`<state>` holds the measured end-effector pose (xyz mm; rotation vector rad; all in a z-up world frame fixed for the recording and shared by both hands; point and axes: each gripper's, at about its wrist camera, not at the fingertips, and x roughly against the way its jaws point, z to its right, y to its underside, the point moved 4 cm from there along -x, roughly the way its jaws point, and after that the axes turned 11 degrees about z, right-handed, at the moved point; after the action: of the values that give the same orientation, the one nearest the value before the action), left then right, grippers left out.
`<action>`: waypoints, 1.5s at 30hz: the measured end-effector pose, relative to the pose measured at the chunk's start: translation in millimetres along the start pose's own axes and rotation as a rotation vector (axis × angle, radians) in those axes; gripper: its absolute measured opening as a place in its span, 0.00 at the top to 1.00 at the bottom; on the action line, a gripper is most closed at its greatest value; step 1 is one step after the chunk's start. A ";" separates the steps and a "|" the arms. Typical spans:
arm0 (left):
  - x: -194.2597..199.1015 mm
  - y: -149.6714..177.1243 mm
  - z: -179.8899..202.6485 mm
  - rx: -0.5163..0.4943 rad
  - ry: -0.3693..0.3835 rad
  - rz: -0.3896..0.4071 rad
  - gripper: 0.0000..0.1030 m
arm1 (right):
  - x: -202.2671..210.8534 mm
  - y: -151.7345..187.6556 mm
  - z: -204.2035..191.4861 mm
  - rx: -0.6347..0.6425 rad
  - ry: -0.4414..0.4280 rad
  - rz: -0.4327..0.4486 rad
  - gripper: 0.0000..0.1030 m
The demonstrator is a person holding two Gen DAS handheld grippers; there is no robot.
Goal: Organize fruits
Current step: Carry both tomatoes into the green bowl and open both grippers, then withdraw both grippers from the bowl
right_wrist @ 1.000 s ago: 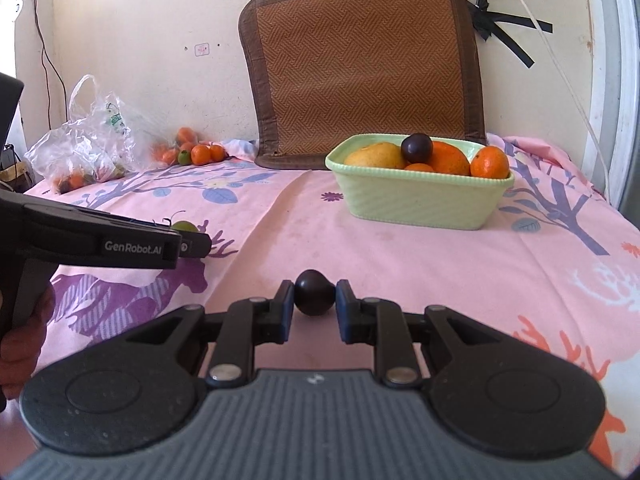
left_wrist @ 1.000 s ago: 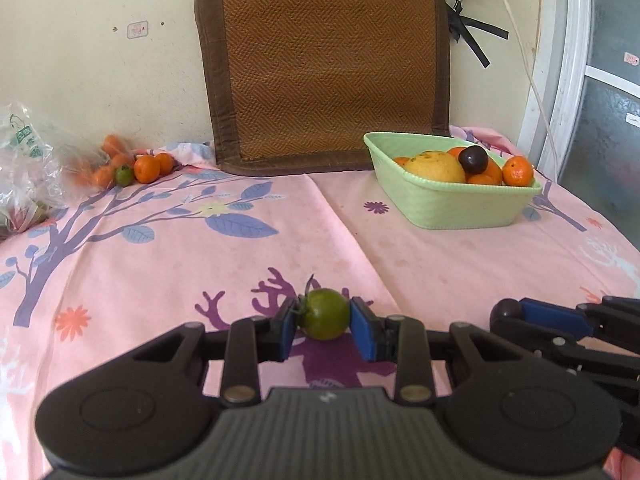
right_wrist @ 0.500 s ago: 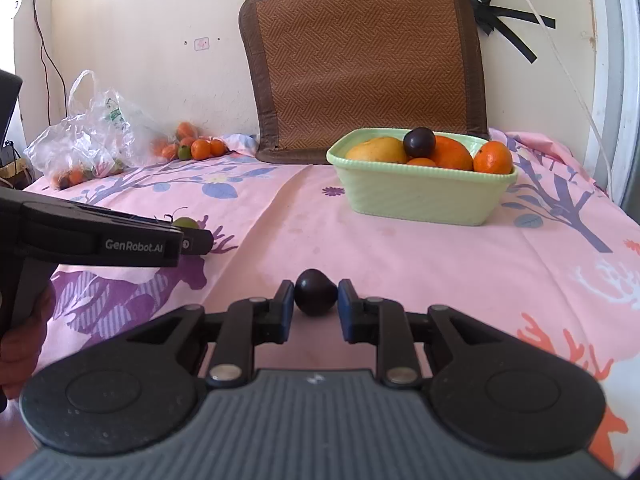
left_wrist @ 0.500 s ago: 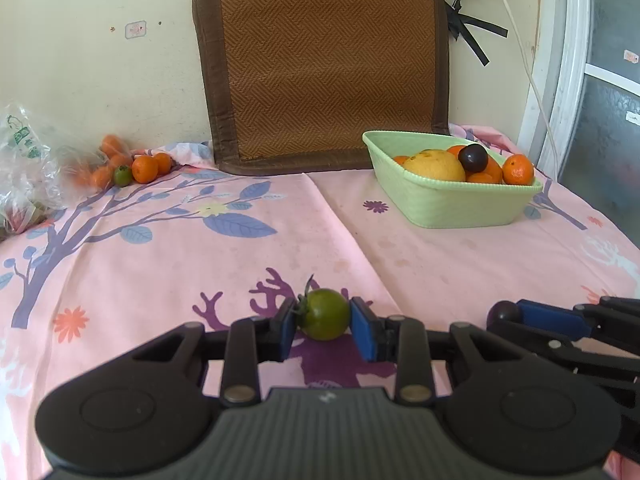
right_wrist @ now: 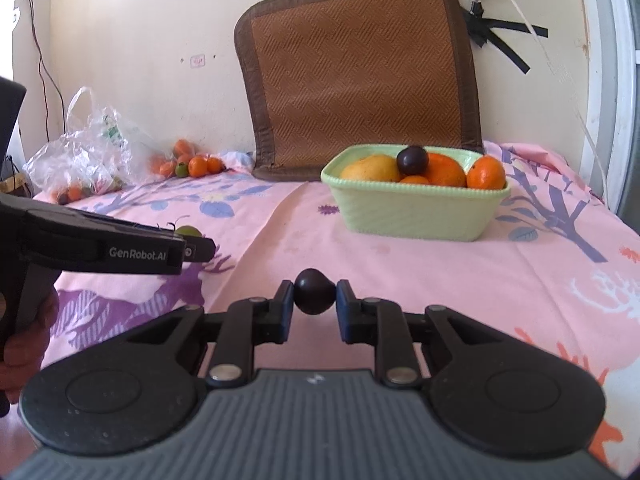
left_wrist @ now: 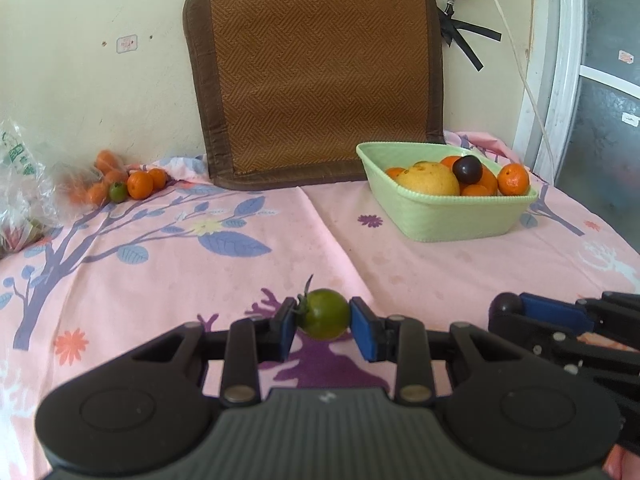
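Note:
My left gripper (left_wrist: 323, 322) is shut on a small green fruit (left_wrist: 325, 313) with a stem, held above the pink cloth. My right gripper (right_wrist: 314, 302) is shut on a dark purple fruit (right_wrist: 314, 291). It also shows at the right of the left wrist view (left_wrist: 505, 307). A light green basket (left_wrist: 452, 216) (right_wrist: 416, 216) stands ahead at the right and holds a yellow mango (right_wrist: 372, 168), oranges (right_wrist: 486, 172) and a dark plum (right_wrist: 413, 160). In the right wrist view my left gripper (right_wrist: 192, 242) is to the left with the green fruit (right_wrist: 188, 232).
A pile of small oranges with one green fruit (left_wrist: 120, 186) (right_wrist: 192, 164) lies at the far left by the wall. A clear plastic bag (right_wrist: 88, 152) with fruit lies beside it. A brown woven mat (left_wrist: 316, 72) leans on the wall. A white cable (left_wrist: 524, 60) hangs at the right.
Both grippers have moved slightly forward towards the basket, each still holding its fruit. The view has shifted a little.

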<state>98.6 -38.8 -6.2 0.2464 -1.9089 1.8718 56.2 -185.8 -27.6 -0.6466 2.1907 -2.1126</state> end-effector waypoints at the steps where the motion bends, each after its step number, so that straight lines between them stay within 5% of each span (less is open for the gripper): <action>1: -1.5 -3.8 0.5 0.000 0.005 0.003 0.72 | -0.6 -3.2 1.8 0.003 0.004 0.011 0.76; 13: -57.8 -88.9 30.6 0.081 0.231 0.043 0.72 | -32.4 -56.5 48.0 0.013 0.109 0.159 0.75; 24: -147.0 -111.2 52.0 0.184 0.334 -0.073 0.72 | -58.4 -53.4 80.5 0.012 0.175 0.139 0.74; 27: -156.4 -109.2 54.5 0.186 0.332 -0.088 0.62 | -62.8 -48.5 80.0 0.021 0.178 0.114 0.74; 33: -151.4 -111.0 45.9 0.206 0.299 -0.069 0.61 | -59.7 -50.8 82.0 0.005 0.178 0.136 0.68; 39: -108.2 -109.2 33.3 0.144 0.193 0.000 0.58 | -47.5 -56.2 82.0 -0.037 0.182 0.176 0.68; 45: -55.4 -84.7 28.4 0.035 0.049 0.049 0.43 | -20.2 -58.9 78.5 -0.138 0.163 0.176 0.67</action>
<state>178.5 -82.0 46.6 0.1644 -1.8666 1.9271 114.5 -253.6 17.8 -0.2818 2.3939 -2.0047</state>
